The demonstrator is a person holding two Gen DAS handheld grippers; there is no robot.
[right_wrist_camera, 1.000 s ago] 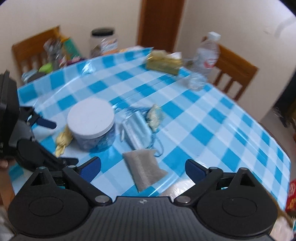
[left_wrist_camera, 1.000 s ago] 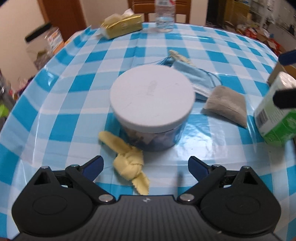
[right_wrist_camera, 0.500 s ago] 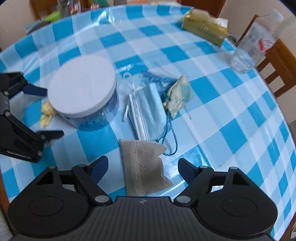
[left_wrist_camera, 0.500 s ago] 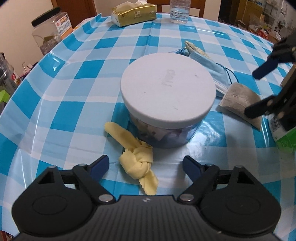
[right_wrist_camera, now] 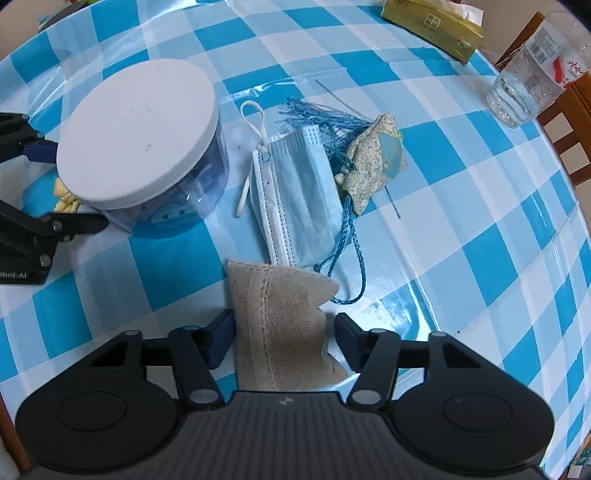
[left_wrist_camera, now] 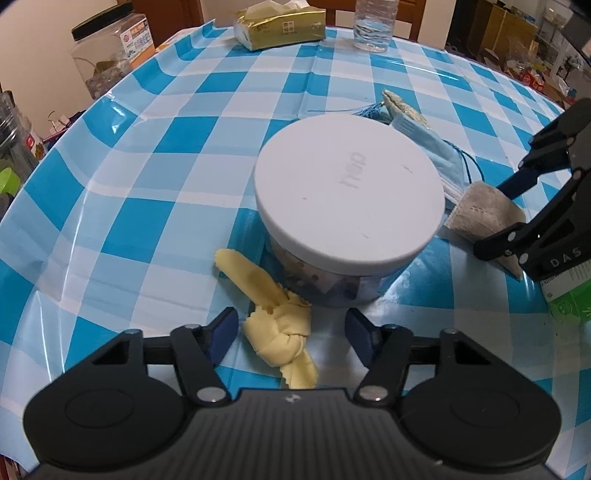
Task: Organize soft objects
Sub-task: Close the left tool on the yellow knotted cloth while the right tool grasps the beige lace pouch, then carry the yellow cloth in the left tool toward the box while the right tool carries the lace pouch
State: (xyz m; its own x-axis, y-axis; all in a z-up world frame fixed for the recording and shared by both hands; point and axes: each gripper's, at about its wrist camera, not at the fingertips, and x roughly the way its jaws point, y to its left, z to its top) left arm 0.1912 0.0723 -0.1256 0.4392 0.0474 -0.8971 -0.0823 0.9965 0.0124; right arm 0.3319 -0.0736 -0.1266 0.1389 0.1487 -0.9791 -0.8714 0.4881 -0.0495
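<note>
A knotted yellow cloth (left_wrist_camera: 275, 325) lies on the checked table in front of a clear jar with a white lid (left_wrist_camera: 349, 192). My left gripper (left_wrist_camera: 290, 334) is open, its fingers on either side of the cloth. A beige sachet (right_wrist_camera: 284, 325) lies between the open fingers of my right gripper (right_wrist_camera: 284, 338). A folded blue face mask (right_wrist_camera: 295, 195) and a small patterned pouch with a blue tassel (right_wrist_camera: 376, 158) lie beyond it. The jar (right_wrist_camera: 140, 144) stands left of the mask.
A tissue pack (left_wrist_camera: 280, 29) and a water bottle (left_wrist_camera: 373, 22) stand at the far edge. A green-and-white carton (left_wrist_camera: 569, 284) sits at the right. A large clear canister (left_wrist_camera: 110, 48) and wooden chairs stand off the table.
Both grippers have moved forward and down. The left one now straddles the yellow cloth and the right one straddles the beige sachet. Both jaws have narrowed slightly.
</note>
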